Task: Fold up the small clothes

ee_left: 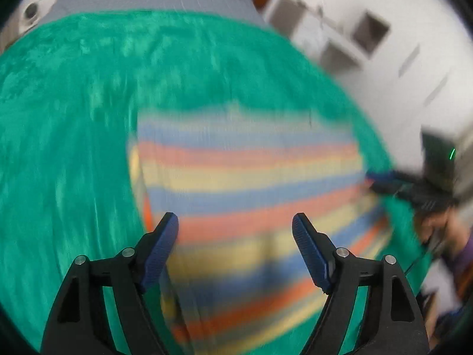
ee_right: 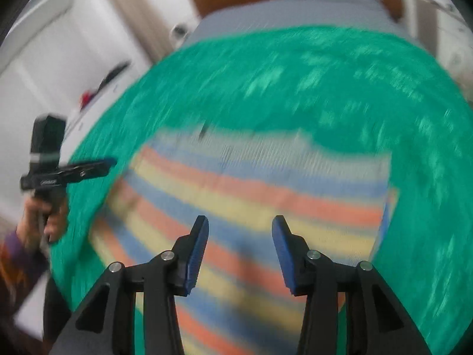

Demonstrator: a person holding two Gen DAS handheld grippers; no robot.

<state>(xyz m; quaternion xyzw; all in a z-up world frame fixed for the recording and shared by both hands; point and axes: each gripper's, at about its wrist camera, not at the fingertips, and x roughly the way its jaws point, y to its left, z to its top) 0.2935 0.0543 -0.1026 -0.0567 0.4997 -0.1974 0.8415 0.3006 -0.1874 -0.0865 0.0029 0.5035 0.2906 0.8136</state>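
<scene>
Jaws of both grippers open, empty, above striped garment [ee_left: 251,183]; green cloth [ee_left: 74,148] all round.

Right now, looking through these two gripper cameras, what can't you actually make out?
- Striped cloth: motion blur in both views hides its shape, folds and what garment it is.
- Its near end: covered by the left gripper and right gripper, cut off by the bottom edge.
- Green cover: texture smeared; what lies beneath is hidden.
- Small dark mark on the cloth: too small to identify.
- Background shelves: blurred, contents unreadable.
</scene>
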